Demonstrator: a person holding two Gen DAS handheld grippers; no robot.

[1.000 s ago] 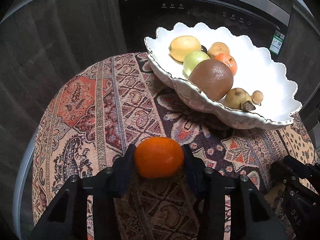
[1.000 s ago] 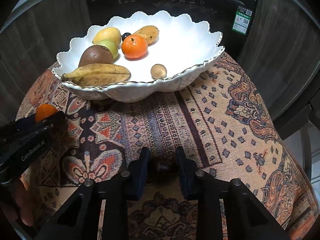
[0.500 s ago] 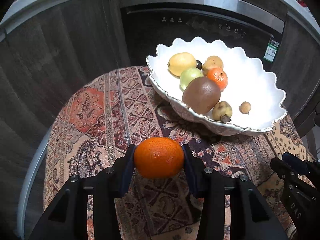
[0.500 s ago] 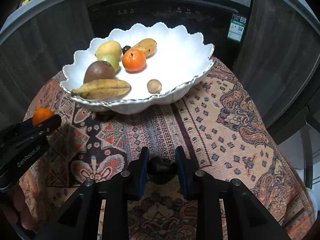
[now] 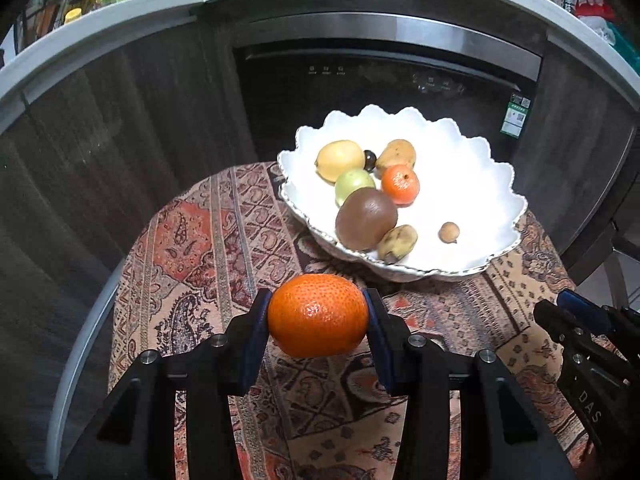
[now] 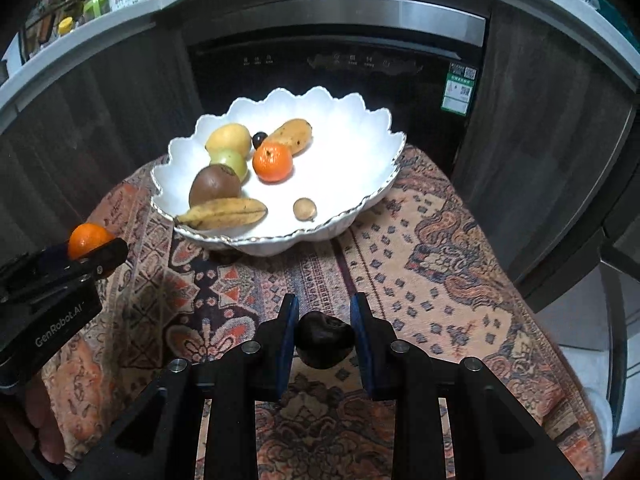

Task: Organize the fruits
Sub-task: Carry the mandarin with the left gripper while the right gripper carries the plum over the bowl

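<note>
Fruits: most already lie in the bowl; two more are held clear of the tabletop, one in each claw, I judge on their way to join the rest.
Tabletop (image 6: 460, 240): round, under a patterned woven cloth, carrying the bowl toward 12 o'clock in both wrist views.
Bowl (image 5: 472, 168): white, scalloped rim, wide and shallow; its right half is bare, so that looks the likely place for new fruit.
Left claw (image 5: 318, 316): closed on the orange, one pad on each side, gripping across the widest part so that it cannot roll out; held above the cloth, at 6 o'clock from the bowl.
Right claw (image 6: 324, 338): clamped on the dark fruit, pads pressed to its two sides; it sits lower in the view, well short of the rim.
Brown round fruit (image 5: 366, 219): largest in the bowl, near the front-left rim.
Banana (image 6: 224, 213): lying along the near rim, just beside the brown fruit.
Orange (image 5: 318, 315): bright, dimpled skin, firm enough for a pinch by my reckoning.
Small orange (image 6: 273, 162): mid-bowl, beside a green fruit (image 6: 230, 162) and a yellow one (image 6: 229, 138).
Dark fruit (image 6: 325, 340): wrinkled, nearly black; probably soft, so a light squeeze suits it.
Small tan nut-like fruit (image 6: 305, 209): alone at the bare side.
</note>
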